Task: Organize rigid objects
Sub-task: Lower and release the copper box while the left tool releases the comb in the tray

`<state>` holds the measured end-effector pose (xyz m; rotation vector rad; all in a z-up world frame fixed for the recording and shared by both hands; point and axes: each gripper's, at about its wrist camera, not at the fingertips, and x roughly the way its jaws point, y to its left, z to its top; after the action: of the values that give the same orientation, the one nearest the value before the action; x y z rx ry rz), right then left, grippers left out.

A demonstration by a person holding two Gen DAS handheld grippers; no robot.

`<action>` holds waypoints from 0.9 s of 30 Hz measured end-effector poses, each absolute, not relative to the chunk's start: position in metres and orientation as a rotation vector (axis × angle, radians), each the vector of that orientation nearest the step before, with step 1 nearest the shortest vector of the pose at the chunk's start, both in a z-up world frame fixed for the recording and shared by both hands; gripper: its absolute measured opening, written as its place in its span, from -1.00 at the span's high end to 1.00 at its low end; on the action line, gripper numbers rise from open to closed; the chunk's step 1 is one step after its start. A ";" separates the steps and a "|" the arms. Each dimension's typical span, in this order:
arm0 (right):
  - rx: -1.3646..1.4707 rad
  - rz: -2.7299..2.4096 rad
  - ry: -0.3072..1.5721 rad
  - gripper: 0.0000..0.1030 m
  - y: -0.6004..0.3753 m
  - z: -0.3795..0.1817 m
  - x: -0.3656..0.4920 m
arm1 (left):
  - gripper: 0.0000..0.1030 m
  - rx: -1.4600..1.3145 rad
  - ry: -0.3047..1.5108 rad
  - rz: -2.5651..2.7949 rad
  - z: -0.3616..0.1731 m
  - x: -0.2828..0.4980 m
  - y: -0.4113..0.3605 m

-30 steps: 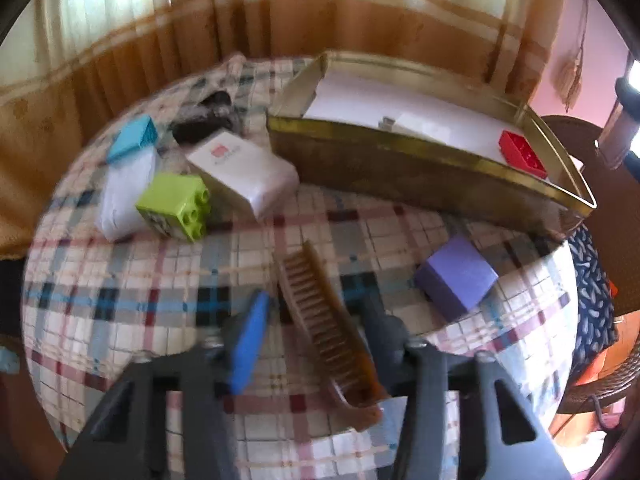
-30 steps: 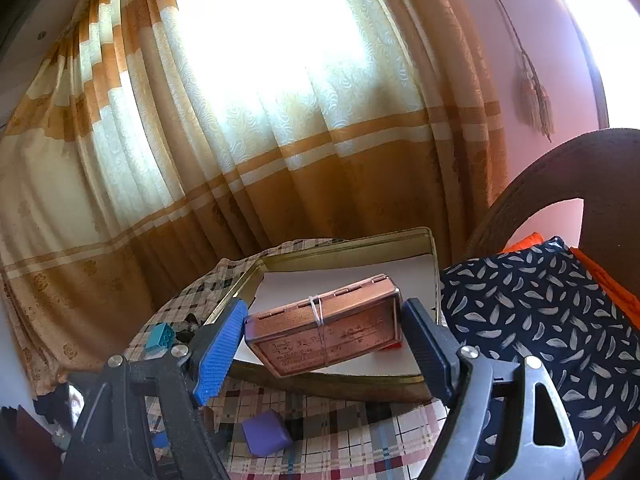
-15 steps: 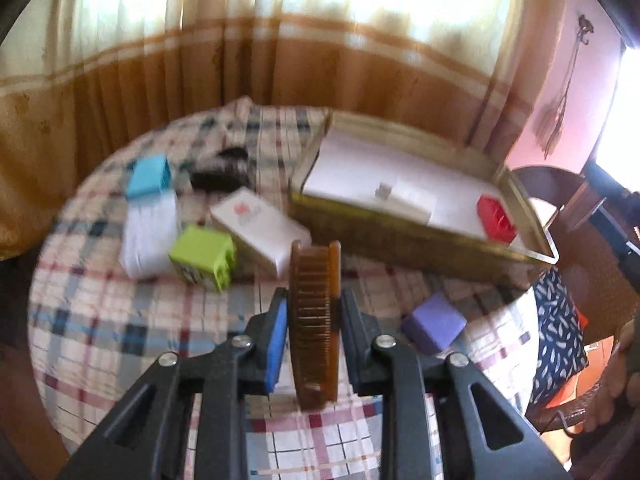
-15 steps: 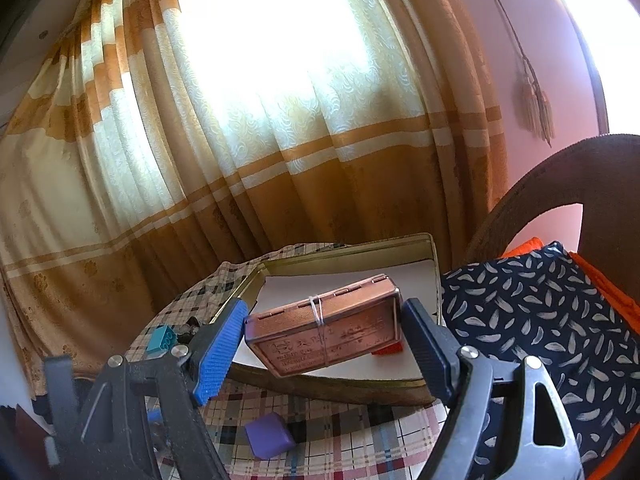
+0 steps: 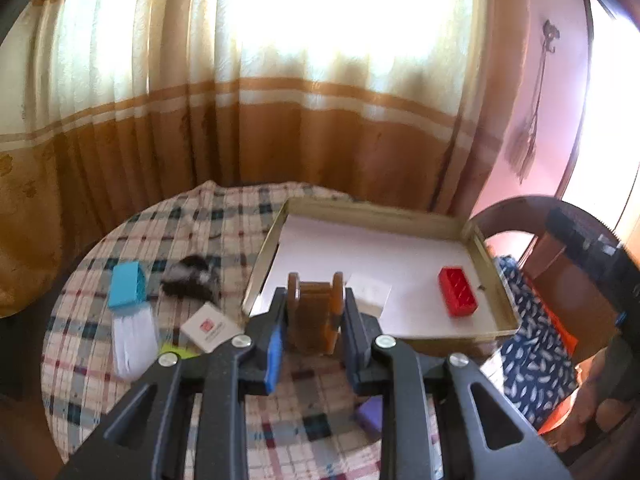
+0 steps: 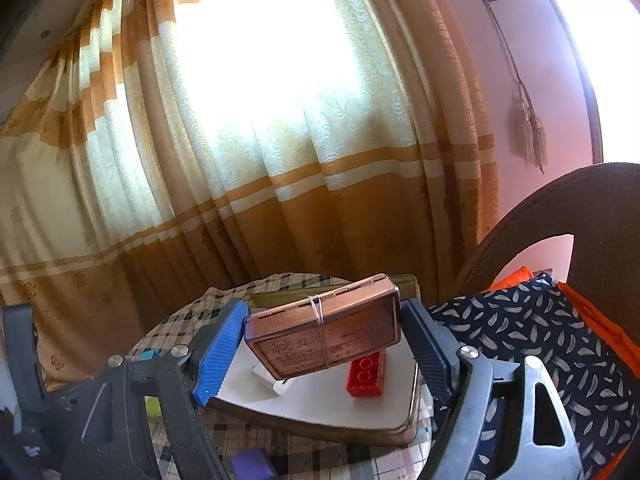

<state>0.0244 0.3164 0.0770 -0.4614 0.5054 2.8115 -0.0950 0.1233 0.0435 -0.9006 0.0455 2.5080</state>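
Note:
My left gripper point(image 5: 314, 320) is shut on a brown comb point(image 5: 316, 316), held end-on above the table just in front of the gold tray point(image 5: 376, 216). The tray is lined with white paper and holds a red brick point(image 5: 457, 297) and a small white piece point(image 5: 370, 292). My right gripper point(image 6: 322, 340) is shut on a copper tin point(image 6: 324, 330) with a rubber band round it, held above the tray point(image 6: 320, 428) near the red brick point(image 6: 366, 374).
On the plaid cloth point(image 5: 224, 220) lie a cyan block point(image 5: 127, 285), a white packet point(image 5: 134, 338), a black object point(image 5: 192, 278), a white box point(image 5: 209, 326), a green block point(image 5: 176, 350) and a purple block point(image 5: 370, 414). A chair with a patterned cushion point(image 5: 532, 344) stands right.
My left gripper closed on the comb, lifted it off the cloth and carried it toward the tray. My right gripper with the tin rose slightly over the tray.

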 end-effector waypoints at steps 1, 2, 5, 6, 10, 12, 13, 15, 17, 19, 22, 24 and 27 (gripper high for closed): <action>-0.457 2.810 0.505 -0.57 0.318 0.078 0.024 | 0.54 -0.890 0.030 2.496 0.046 -0.097 0.123; -0.452 2.807 0.501 -0.57 0.318 0.078 0.024 | 0.54 -0.877 0.020 2.485 0.048 -0.098 0.122; -0.444 2.805 0.505 -0.56 0.322 0.079 0.021 | 0.54 -0.860 0.017 2.484 0.051 -0.100 0.125; -0.444 2.804 0.507 -0.56 0.323 0.079 0.020 | 0.54 -0.859 0.013 2.479 0.052 -0.100 0.125; -0.441 2.800 0.511 -0.57 0.327 0.079 0.015 | 0.54 -0.856 0.025 2.477 0.052 -0.104 0.132; -0.436 2.798 0.509 -0.56 0.330 0.080 0.013 | 0.54 -0.864 0.029 2.478 0.052 -0.109 0.138; -0.431 2.795 0.507 -0.56 0.332 0.081 0.011 | 0.54 -0.867 0.029 2.479 0.053 -0.111 0.140; -0.422 2.790 0.505 -0.57 0.336 0.083 0.007 | 0.54 -0.878 0.038 2.481 0.052 -0.120 0.148; -0.416 2.777 0.496 -0.57 0.341 0.085 0.002 | 0.54 -0.881 0.049 2.479 0.051 -0.127 0.156; -0.426 2.761 0.496 -0.57 0.346 0.083 -0.005 | 0.54 -0.886 0.068 2.476 0.048 -0.134 0.167; -0.455 2.744 0.506 -0.57 0.351 0.078 -0.016 | 0.54 -0.907 0.099 2.468 0.042 -0.145 0.183; -0.484 2.735 0.505 -0.57 0.353 0.072 -0.024 | 0.54 -0.927 0.111 2.463 0.036 -0.152 0.190; -0.531 2.721 0.513 -0.57 0.355 0.063 -0.036 | 0.54 -0.972 0.127 2.460 0.024 -0.164 0.201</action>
<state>-0.0359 0.3552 0.0626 -0.5315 0.5132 2.7210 -0.1644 0.2005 0.0245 -0.9721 0.1270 2.4603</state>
